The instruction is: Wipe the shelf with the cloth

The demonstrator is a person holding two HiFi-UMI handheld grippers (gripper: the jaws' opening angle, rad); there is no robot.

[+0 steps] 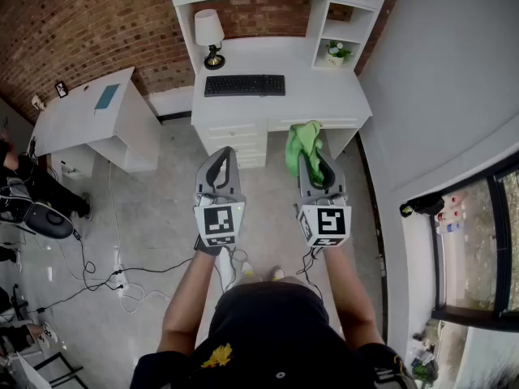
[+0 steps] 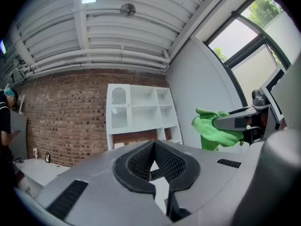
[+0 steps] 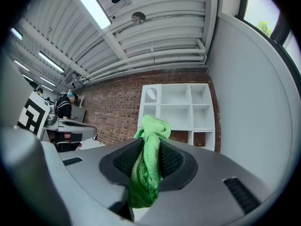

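Observation:
The white shelf unit (image 1: 349, 10) stands on the back of a white desk (image 1: 320, 91) ahead of me; it also shows as the shelf (image 2: 141, 112) against brick in the left gripper view and as the shelf (image 3: 181, 108) in the right gripper view. A bright green cloth (image 1: 302, 143) hangs bunched from my right gripper (image 1: 313, 154), which is shut on it just before the desk's front edge. The cloth (image 3: 149, 149) fills the jaws of that gripper (image 3: 150, 142). My left gripper (image 1: 228, 153) is level beside it, shut and empty; its tips (image 2: 154, 145) meet.
On the desk lie a black keyboard (image 1: 244, 85), a lamp (image 1: 210, 35) and a small potted plant (image 1: 336, 52) in a shelf cubby. A second white table (image 1: 89, 112) stands at left, cables (image 1: 105, 274) cross the floor, and a wall and window close the right.

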